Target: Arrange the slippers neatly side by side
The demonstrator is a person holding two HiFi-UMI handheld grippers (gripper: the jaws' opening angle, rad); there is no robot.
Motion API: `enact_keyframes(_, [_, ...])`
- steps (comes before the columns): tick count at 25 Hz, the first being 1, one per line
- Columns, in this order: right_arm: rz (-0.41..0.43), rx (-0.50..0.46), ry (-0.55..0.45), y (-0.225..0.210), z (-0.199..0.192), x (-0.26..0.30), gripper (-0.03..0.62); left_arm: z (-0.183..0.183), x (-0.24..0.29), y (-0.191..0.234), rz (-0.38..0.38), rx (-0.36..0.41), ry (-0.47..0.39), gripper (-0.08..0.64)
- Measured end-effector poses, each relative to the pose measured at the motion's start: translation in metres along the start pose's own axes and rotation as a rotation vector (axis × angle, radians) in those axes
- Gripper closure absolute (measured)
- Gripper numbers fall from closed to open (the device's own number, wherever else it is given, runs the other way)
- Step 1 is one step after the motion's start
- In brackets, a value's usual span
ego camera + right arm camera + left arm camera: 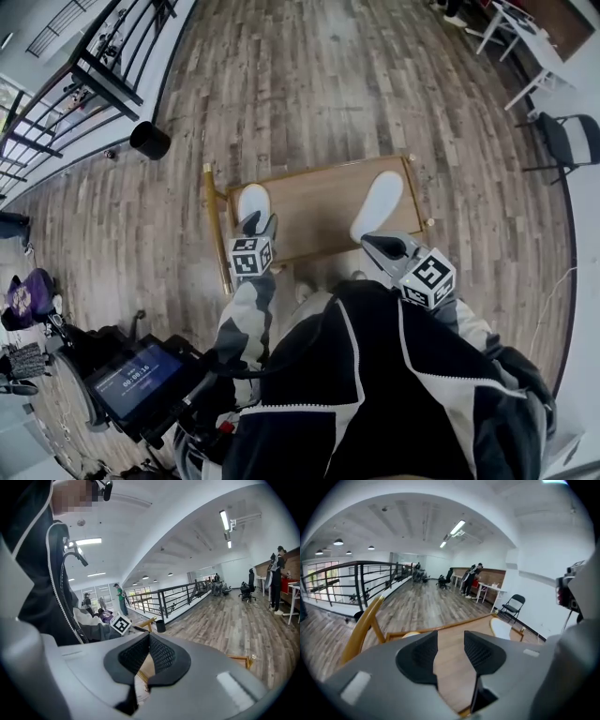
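Two white slippers lie apart on a low wooden table (314, 202) with a raised rim. The left slipper (251, 201) sits near the table's left end and the right slipper (378, 203) near its right end, angled. My left gripper (255, 225) hovers just behind the left slipper's heel. Its jaws are open (451, 641), with only bare tabletop between them. That view also catches the right slipper (502, 629) and the edge of the left slipper (410, 633). My right gripper (367, 242) is behind the right slipper's heel, shut (149, 649) and holding nothing.
A black bin (150, 141) stands on the wood floor to the left, beside a black railing (84, 70). A folding chair (572, 141) and a white table (525, 37) stand at the right. A screen device (136, 380) hangs by my left hip. People stand far off (471, 576).
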State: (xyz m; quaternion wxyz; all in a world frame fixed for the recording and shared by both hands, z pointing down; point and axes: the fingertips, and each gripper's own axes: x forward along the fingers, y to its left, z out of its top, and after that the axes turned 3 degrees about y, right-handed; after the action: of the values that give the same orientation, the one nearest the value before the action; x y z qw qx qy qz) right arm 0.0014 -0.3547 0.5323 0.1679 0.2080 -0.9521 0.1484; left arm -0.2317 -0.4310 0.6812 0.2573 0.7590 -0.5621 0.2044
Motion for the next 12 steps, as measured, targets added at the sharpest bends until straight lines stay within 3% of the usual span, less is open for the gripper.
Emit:
enact_keyframes(3, [0.031, -0.018, -0.022, 0.004, 0.01, 0.013, 0.588, 0.051, -0.034, -0.051, -0.12, 0.094, -0.154, 0.398])
enact_keyframes(7, [0.066, -0.043, -0.057, 0.007, 0.021, 0.025, 0.588, 0.099, -0.09, -0.117, -0.293, 0.211, -0.335, 0.519])
enact_keyframes(9, [0.075, -0.051, -0.072, 0.008, 0.025, 0.029, 0.588, 0.113, -0.116, -0.142, -0.381, 0.218, -0.408, 0.54])
enact_keyframes(12, [0.084, -0.053, -0.102, 0.008, 0.039, 0.033, 0.588, 0.128, -0.147, -0.164, -0.495, 0.161, -0.481, 0.54])
